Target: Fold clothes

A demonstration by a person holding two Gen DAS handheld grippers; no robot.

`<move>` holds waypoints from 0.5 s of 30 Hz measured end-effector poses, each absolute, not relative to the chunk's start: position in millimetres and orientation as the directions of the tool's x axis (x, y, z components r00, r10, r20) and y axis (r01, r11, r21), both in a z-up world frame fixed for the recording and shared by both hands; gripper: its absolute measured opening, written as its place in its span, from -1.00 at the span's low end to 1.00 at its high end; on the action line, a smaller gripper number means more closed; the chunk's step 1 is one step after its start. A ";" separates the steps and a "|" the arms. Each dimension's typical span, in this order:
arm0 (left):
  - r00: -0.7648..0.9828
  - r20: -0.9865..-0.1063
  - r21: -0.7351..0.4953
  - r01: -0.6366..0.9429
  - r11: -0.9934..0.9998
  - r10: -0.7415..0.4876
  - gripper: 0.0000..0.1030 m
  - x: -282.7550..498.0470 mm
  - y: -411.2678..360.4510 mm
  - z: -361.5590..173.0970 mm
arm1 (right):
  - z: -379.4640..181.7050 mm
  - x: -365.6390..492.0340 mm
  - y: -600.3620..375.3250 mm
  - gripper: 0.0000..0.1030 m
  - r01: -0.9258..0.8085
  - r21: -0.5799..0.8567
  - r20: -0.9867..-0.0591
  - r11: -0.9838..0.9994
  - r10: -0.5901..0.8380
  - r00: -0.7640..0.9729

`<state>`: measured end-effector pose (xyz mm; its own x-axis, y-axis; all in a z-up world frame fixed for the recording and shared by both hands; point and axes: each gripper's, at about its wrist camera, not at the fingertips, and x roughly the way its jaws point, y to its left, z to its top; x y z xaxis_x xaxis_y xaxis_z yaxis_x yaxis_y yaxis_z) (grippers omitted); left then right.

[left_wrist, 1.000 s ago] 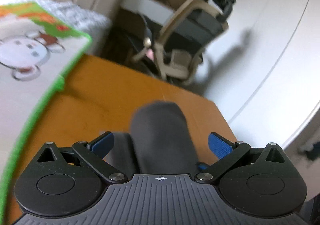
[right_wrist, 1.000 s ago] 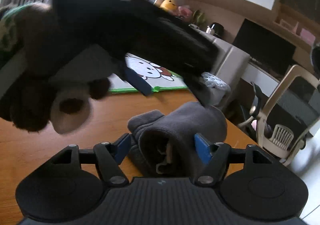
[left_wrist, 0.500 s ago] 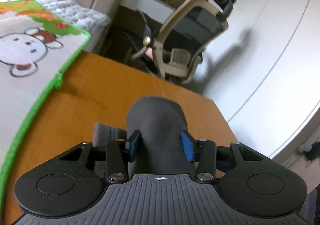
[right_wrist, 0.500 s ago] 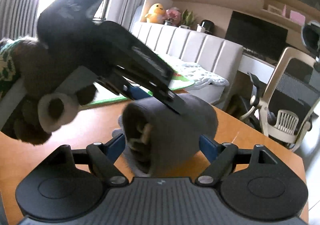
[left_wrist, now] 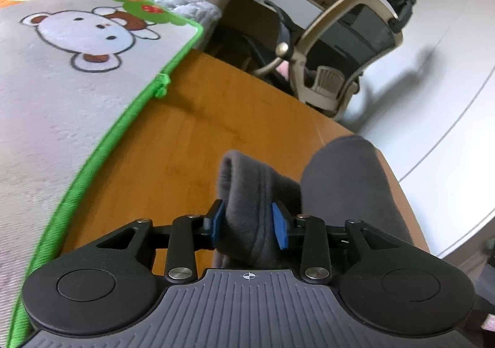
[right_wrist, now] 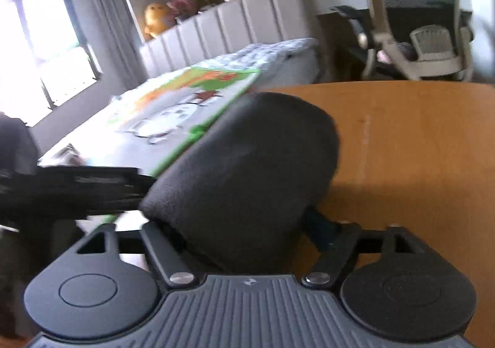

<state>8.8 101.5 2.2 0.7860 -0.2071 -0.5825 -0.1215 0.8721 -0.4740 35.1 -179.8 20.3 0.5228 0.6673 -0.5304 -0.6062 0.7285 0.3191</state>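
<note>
Left tool point(left_wrist: 247, 221): blue pads point(left_wrist: 280, 225) pinched on a thick gray fold of the garment point(left_wrist: 247, 193), cloth bulging up between them, held over the wooden desk point(left_wrist: 185, 137). Off to its left, a mat point(left_wrist: 77, 85) with a bear print and green trim, laid along the desk's left edge. Beyond the mat, a quilted bed point(left_wrist: 185, 4) with a ribbed headboard. Just right of the gripped fold, a second rounded bulk of the same gray cloth, near the desk's right edge and reaching back under the tool body. Past the desk's far edge, a beige chair point(left_wrist: 346, 48), and a white wall to the right. Right tool point(right_wrist: 247, 224): dark gray roll of garment point(right_wrist: 247, 162) filling the gap between the fingers and hiding the left one; right finger point(right_wrist: 323, 229) touching the cloth; closed firmly or only cradling, cannot tell through blur. Left of that roll, a black blurred shape reaching in, likely the other tool. Bare desk point(right_wrist: 402, 131) to the right of the roll, chair point(right_wrist: 427, 23) behind it.
</note>
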 end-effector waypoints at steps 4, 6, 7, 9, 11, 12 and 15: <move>0.766 -0.579 -0.486 -0.051 0.873 -0.278 -0.24 21.0 76.7 0.9 | 28.3 53.5 -196.5 -0.01 -0.575 0.240 -0.534 0.782 0.601 0.595; 0.763 -0.575 -0.476 -0.019 0.879 -0.295 -0.18 23.4 61.5 -0.7 | 32.9 57.5 -205.6 0.00 -0.573 0.156 -0.535 0.805 0.556 0.636; 0.764 -0.574 -0.468 -0.010 0.884 -0.295 -0.14 24.6 56.1 -0.9 | 35.1 58.1 -209.0 0.02 -0.575 0.111 -0.531 0.811 0.537 0.656; 0.764 -0.574 -0.458 -0.002 0.889 -0.294 -0.10 26.4 49.8 -0.8 | 39.1 55.4 -210.8 0.06 -0.589 0.028 -0.513 0.807 0.518 0.685; 0.763 -0.577 -0.453 -0.001 0.892 -0.292 -0.08 27.1 48.4 -0.4 | 40.3 52.3 -207.3 0.10 -0.607 -0.001 -0.500 0.795 0.525 0.689; 0.762 -0.578 -0.453 -0.002 0.892 -0.292 -0.07 26.9 48.5 -0.4 | 41.0 50.8 -205.6 0.13 -0.615 -0.016 -0.494 0.789 0.529 0.691; 0.762 -0.578 -0.457 -0.004 0.890 -0.293 -0.04 25.7 49.8 -1.0 | 42.9 46.1 -200.3 0.36 -0.638 -0.061 -0.474 0.768 0.540 0.696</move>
<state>25.7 49.8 -1.0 0.7616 -0.2930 -0.5780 -0.0043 0.8897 -0.4566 46.1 -200.3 42.9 0.6955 0.5399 -0.4742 -0.6375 0.7681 -0.0606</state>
